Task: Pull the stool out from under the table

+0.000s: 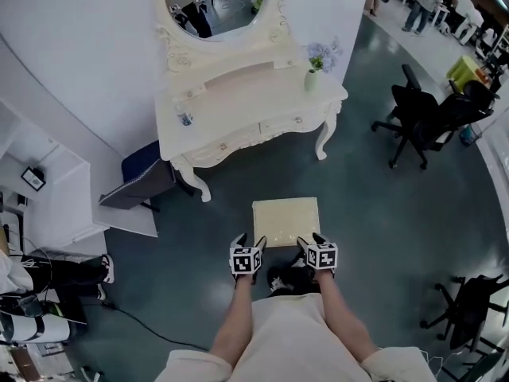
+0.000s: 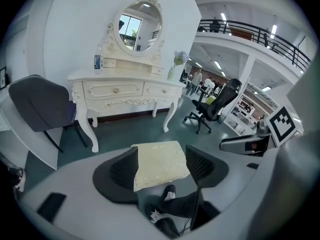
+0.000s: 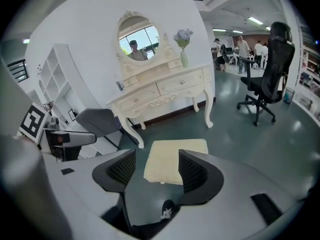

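I read no words or numbers anywhere; the blue label on the bottle (image 2: 98, 61) on the table (image 2: 125, 75) is too small

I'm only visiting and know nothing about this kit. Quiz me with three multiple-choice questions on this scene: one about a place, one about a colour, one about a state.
1. Where is the stool relative to the dressing table?
A. Tucked under it
B. Out on the floor in front of it
C. On top of it

2. What colour is the stool's seat?
A. Cream
B. Red
C. Black

3. How do the jaws of the left gripper stand?
A. Shut on the stool
B. Shut together, empty
C. Apart, gripping nothing

Answers:
1 B: the head view shows bare floor between the stool and the table legs.
2 A: it looks pale cream in every view.
3 C: the left gripper view shows both pads apart, with the stool beyond them.
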`<state>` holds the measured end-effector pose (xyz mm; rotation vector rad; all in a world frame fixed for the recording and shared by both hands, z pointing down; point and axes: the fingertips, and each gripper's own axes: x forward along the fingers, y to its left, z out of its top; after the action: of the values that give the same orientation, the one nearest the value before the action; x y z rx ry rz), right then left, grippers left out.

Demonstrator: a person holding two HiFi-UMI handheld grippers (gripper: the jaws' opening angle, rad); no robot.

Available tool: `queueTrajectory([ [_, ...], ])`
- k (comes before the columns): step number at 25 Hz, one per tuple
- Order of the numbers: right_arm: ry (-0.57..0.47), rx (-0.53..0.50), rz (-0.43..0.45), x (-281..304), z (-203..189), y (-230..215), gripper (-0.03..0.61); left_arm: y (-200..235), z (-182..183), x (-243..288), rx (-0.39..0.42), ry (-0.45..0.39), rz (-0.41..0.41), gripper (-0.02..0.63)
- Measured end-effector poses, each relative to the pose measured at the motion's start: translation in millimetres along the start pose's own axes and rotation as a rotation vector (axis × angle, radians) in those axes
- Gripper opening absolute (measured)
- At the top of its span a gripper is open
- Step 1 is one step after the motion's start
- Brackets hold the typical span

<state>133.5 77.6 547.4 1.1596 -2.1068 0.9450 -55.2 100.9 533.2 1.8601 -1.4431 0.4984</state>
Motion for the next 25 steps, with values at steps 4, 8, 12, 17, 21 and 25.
queueTrajectory([
  [4, -0.034, 0.033, 0.01, -7, 6, 10, 0.296, 7, 15, -24, 0.007, -0.06, 0.029, 0.301],
  [8, -0.07, -0.018, -0.012, -27, 24, -1, 0.296, -7, 37, -27, 0.055, -0.094, 0.004, 0.301],
  [12, -0.123, -0.043, -0.029, -35, 48, -4, 0.296, -12, 51, -29, 0.088, -0.121, 0.0, 0.301],
  [17, -0.191, -0.054, -0.045, -41, 71, -4, 0.293, -23, 68, -27, 0.068, -0.16, -0.039, 0.288],
  [21, -0.193, -0.07, -0.037, -39, 75, 0, 0.277, -21, 74, -29, 0.087, -0.176, -0.015, 0.265],
  [25, -0.207, -0.065, -0.059, -41, 77, -9, 0.225, -24, 77, -29, 0.142, -0.193, 0.006, 0.264],
])
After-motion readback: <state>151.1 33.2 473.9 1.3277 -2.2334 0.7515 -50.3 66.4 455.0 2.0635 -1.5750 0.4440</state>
